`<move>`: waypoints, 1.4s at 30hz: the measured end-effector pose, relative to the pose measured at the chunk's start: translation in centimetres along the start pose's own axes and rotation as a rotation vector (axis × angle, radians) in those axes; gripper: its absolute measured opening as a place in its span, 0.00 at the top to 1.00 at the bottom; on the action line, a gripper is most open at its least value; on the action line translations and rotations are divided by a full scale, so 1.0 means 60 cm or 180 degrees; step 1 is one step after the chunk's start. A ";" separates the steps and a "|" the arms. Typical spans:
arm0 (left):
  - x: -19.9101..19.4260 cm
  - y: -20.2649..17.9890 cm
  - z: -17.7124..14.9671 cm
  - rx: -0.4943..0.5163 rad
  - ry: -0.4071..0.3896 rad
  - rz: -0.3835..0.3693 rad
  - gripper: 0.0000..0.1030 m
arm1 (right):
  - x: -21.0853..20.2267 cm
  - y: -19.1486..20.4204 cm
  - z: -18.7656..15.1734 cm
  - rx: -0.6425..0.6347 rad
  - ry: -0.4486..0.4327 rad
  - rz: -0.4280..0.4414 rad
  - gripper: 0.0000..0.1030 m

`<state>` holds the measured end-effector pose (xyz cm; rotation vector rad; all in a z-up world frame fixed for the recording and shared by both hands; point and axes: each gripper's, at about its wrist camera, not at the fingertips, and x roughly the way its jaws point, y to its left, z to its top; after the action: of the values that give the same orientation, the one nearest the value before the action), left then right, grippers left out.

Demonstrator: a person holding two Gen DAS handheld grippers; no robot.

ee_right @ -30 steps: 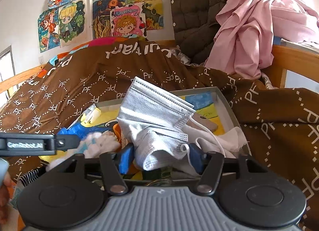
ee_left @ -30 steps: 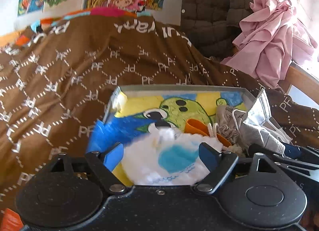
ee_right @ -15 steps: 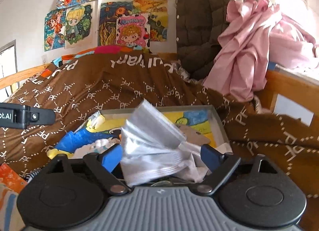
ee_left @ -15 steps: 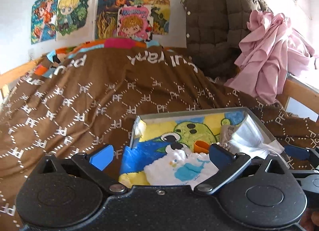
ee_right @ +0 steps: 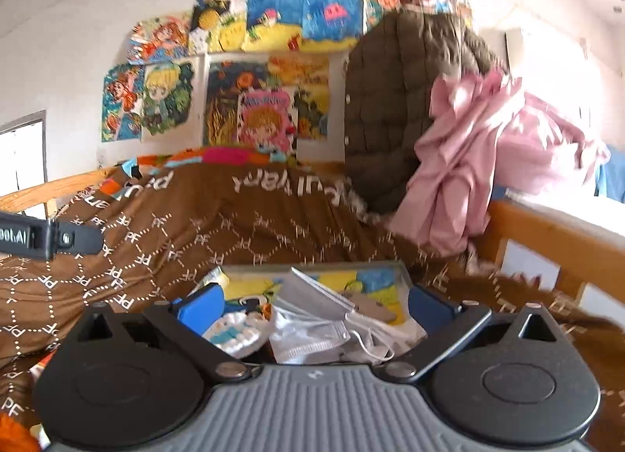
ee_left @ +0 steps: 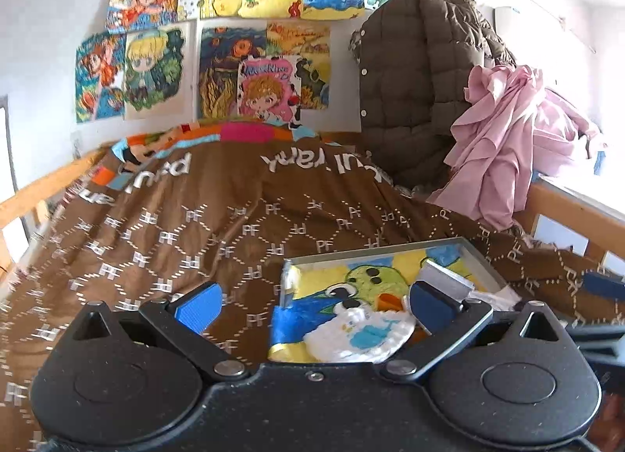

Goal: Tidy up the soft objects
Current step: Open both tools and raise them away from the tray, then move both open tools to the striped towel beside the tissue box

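Both hand-held grippers, left gripper [ee_left: 312, 305] and right gripper [ee_right: 314, 305], hang spread and empty near the shallow grey tray [ee_right: 404, 274] where the limp pleated grey face mask [ee_right: 312, 319] lies, light, floppy, best pinched at its folded edge

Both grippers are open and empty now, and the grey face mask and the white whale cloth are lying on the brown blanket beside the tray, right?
Not quite. The face mask and the white whale cloth lie inside the tray, not beside it on the brown blanket; both wrist views show this. The rest holds: the left gripper and right gripper are open and empty.
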<state>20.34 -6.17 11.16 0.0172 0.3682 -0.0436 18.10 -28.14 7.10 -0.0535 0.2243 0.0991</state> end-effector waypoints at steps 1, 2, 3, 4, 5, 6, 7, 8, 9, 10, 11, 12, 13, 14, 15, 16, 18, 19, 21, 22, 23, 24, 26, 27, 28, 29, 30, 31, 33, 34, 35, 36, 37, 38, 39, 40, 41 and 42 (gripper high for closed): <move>-0.013 0.001 -0.002 0.0055 -0.0003 0.0030 0.01 | -0.016 0.005 0.002 0.0001 -0.0048 -0.0027 0.00; -0.028 0.002 -0.005 0.0123 -0.0007 0.0062 0.01 | -0.032 0.010 0.004 0.0028 -0.0093 -0.0050 0.00; -0.039 0.003 -0.007 0.0182 -0.0010 0.0088 0.01 | -0.045 0.013 0.005 0.0058 -0.0119 -0.0050 0.00; -0.052 0.004 -0.010 0.0258 -0.0008 0.0117 0.01 | -0.059 0.016 0.004 0.0091 -0.0139 -0.0045 0.00; -0.063 0.004 -0.013 0.0323 -0.0002 0.0142 0.01 | -0.075 0.020 0.003 0.0126 -0.0164 -0.0048 0.00; -0.074 0.004 -0.017 0.0386 0.0008 0.0170 0.01 | -0.085 0.024 0.000 0.0140 -0.0173 -0.0048 0.00; -0.085 0.004 -0.021 0.0446 0.0016 0.0199 0.01 | -0.096 0.028 -0.003 0.0146 -0.0176 -0.0051 0.00; -0.094 0.005 -0.026 0.0499 0.0022 0.0219 0.01 | -0.109 0.034 -0.007 0.0146 -0.0173 -0.0061 0.00; -0.105 0.005 -0.031 0.0551 0.0033 0.0246 0.01 | -0.119 0.040 -0.012 0.0142 -0.0169 -0.0071 0.00; -0.113 0.006 -0.035 0.0581 0.0043 0.0264 0.01 | -0.131 0.045 -0.018 0.0144 -0.0164 -0.0077 0.00; -0.122 0.008 -0.038 0.0605 0.0047 0.0267 0.01 | -0.141 0.050 -0.023 0.0155 -0.0152 -0.0077 0.00; -0.132 0.010 -0.043 0.0629 0.0046 0.0261 0.01 | -0.151 0.055 -0.030 0.0168 -0.0140 -0.0072 0.00; -0.139 0.012 -0.047 0.0656 0.0046 0.0246 0.01 | -0.162 0.061 -0.037 0.0181 -0.0130 -0.0064 0.00; -0.146 0.013 -0.051 0.0697 0.0041 0.0235 0.01 | -0.172 0.067 -0.045 0.0191 -0.0116 -0.0057 0.00; -0.152 0.014 -0.056 0.0752 0.0032 0.0238 0.01 | -0.182 0.073 -0.052 0.0196 -0.0101 -0.0058 0.00; -0.160 0.014 -0.061 0.0817 0.0020 0.0256 0.01 | -0.191 0.078 -0.058 0.0187 -0.0089 -0.0058 0.00; -0.170 0.014 -0.070 0.0929 0.0006 0.0303 0.01 | -0.203 0.088 -0.069 0.0175 -0.0057 -0.0071 0.00; -0.174 0.014 -0.076 0.0992 0.0025 0.0318 0.01 | -0.208 0.093 -0.074 0.0172 -0.0042 -0.0064 0.00; -0.179 0.014 -0.087 0.1094 0.0093 0.0335 0.01 | -0.212 0.103 -0.081 0.0137 0.0006 -0.0020 0.00; -0.180 0.015 -0.090 0.1118 0.0127 0.0354 0.01 | -0.211 0.107 -0.083 0.0115 0.0022 -0.0008 0.00; -0.181 0.016 -0.095 0.1135 0.0170 0.0368 0.01 | -0.211 0.111 -0.084 0.0095 0.0039 0.0002 0.00; -0.181 0.018 -0.100 0.1142 0.0214 0.0369 0.01 | -0.211 0.116 -0.084 0.0078 0.0050 0.0012 0.00; -0.177 0.023 -0.109 0.1153 0.0332 0.0377 0.01 | -0.212 0.120 -0.084 0.0060 0.0029 0.0018 0.00; -0.174 0.026 -0.113 0.1144 0.0398 0.0388 0.01 | -0.213 0.121 -0.086 0.0053 0.0028 0.0024 0.00; -0.170 0.029 -0.118 0.1122 0.0473 0.0390 0.01 | -0.211 0.120 -0.087 0.0053 0.0032 0.0025 0.00; -0.164 0.033 -0.122 0.1089 0.0554 0.0382 0.01 | -0.208 0.120 -0.088 0.0060 0.0045 0.0025 0.00; -0.159 0.037 -0.125 0.1053 0.0630 0.0368 0.01 | -0.204 0.119 -0.089 0.0071 0.0071 0.0031 0.00; -0.151 0.041 -0.129 0.1003 0.0730 0.0344 0.01 | -0.201 0.120 -0.091 0.0076 0.0102 0.0044 0.00; -0.136 0.050 -0.137 0.0914 0.0882 0.0338 0.01 | -0.193 0.123 -0.097 0.0061 0.0157 0.0055 0.00; -0.129 0.053 -0.141 0.0891 0.0933 0.0352 0.01 | -0.190 0.125 -0.099 0.0047 0.0182 0.0058 0.00; -0.123 0.056 -0.145 0.0887 0.0977 0.0363 0.01 | -0.186 0.127 -0.102 0.0033 0.0213 0.0069 0.00; -0.116 0.057 -0.149 0.0883 0.1021 0.0377 0.01 | -0.183 0.129 -0.103 0.0024 0.0236 0.0083 0.00; -0.110 0.060 -0.153 0.0868 0.1080 0.0387 0.01 | -0.181 0.132 -0.106 0.0017 0.0256 0.0098 0.00; -0.102 0.063 -0.158 0.0839 0.1145 0.0395 0.01 | -0.179 0.135 -0.108 0.0008 0.0278 0.0113 0.00; -0.097 0.067 -0.164 0.0798 0.1206 0.0401 0.01 | -0.176 0.138 -0.111 -0.0005 0.0303 0.0129 0.00; -0.092 0.071 -0.169 0.0763 0.1259 0.0402 0.01 | -0.174 0.141 -0.113 -0.0018 0.0327 0.0140 0.00; -0.089 0.075 -0.175 0.0743 0.1301 0.0413 0.01 | -0.171 0.143 -0.116 -0.0031 0.0351 0.0145 0.00; -0.085 0.079 -0.181 0.0732 0.1347 0.0430 0.01 | -0.168 0.146 -0.119 -0.0041 0.0379 0.0151 0.00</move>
<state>11.92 -0.95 2.90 0.2820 0.7826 0.0530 5.86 -20.83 2.07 -0.0669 0.3442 0.1449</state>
